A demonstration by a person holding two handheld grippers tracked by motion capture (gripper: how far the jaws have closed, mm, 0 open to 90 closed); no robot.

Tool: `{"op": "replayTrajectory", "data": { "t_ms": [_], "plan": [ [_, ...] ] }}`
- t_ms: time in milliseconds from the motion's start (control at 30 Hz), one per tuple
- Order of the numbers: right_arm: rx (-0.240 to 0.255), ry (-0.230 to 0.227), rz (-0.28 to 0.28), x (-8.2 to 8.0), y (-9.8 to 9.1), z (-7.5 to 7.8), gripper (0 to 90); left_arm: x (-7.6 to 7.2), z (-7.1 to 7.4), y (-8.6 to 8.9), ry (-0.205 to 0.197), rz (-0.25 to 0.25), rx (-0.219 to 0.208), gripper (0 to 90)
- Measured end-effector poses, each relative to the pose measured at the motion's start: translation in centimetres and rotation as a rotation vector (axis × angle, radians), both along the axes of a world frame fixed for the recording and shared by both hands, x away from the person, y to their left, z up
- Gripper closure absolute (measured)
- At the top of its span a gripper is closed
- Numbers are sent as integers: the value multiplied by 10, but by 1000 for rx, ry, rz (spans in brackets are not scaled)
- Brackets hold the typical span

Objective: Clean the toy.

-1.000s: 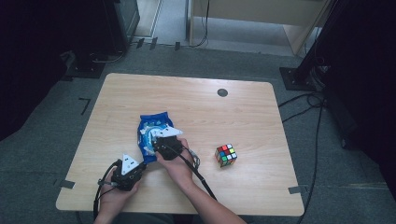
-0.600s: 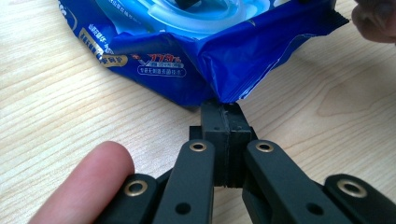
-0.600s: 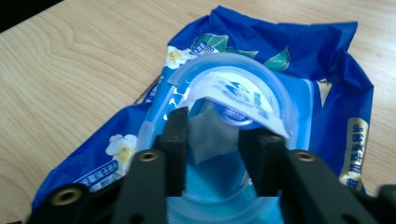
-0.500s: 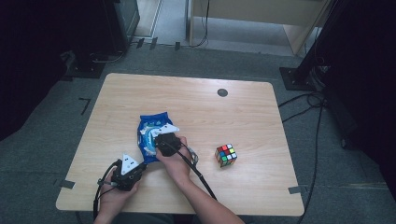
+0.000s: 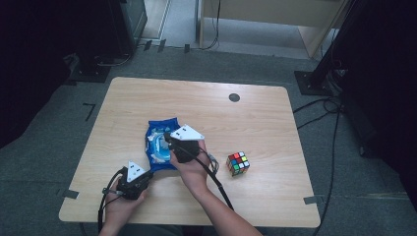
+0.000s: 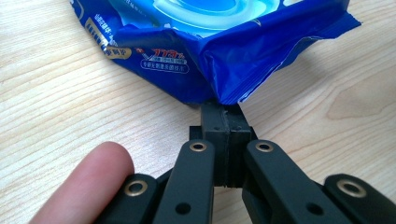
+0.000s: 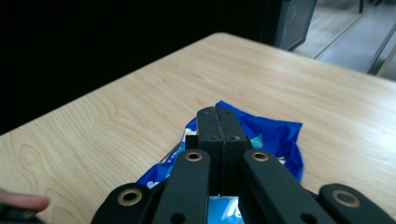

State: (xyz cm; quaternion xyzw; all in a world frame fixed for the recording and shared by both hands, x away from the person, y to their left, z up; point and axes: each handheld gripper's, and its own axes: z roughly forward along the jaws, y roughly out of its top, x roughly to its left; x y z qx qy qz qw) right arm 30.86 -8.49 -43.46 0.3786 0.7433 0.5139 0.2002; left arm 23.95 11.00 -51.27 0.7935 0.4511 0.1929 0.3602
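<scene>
Currently held: the left tool [image 6: 225, 109] is clenched on the crimped corner seam of the blue packet [image 5: 160, 145].
Right tool: the right tool [image 7: 218, 116] hangs over the packet's top face; its jaws have just been closing and now meet flush, with nothing visible between the tips.
Packet's place: flat on the wooden surface [image 5: 275, 128], toward the person's side and left of centre, well apart from the colour cube [image 5: 238, 163].
Likely feel: a soft, glossy film pack, probably light; it creases and bulges instead of holding its shape, and the film looks slippery.
Where to grip: the flat crimped end seams are probably the safest hold, since they are thin and stiffer than the body; a pinch on the puffed middle would likely slide off or just gather loose film.
Risk: pulling hard against the pinned corner could tear the seam.
</scene>
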Motion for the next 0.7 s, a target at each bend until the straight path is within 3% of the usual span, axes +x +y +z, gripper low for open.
{"op": "replayTrajectory", "data": {
  "t_ms": [133,367,567,700],
  "plan": [
    [-31,14,-9,-10,-11,-6,900,1,0,1,2,9,3,900],
    [-62,59,-88,-22,-41,-31,900,2,0,3,9,37,-10,900],
    [-19,2,-181,-31,-68,-24,900,3,0,4,15,60,-20,900],
    [-23,44,-161,-28,-73,-26,900,0,1,7,-7,63,-43,878]
  ]
}}
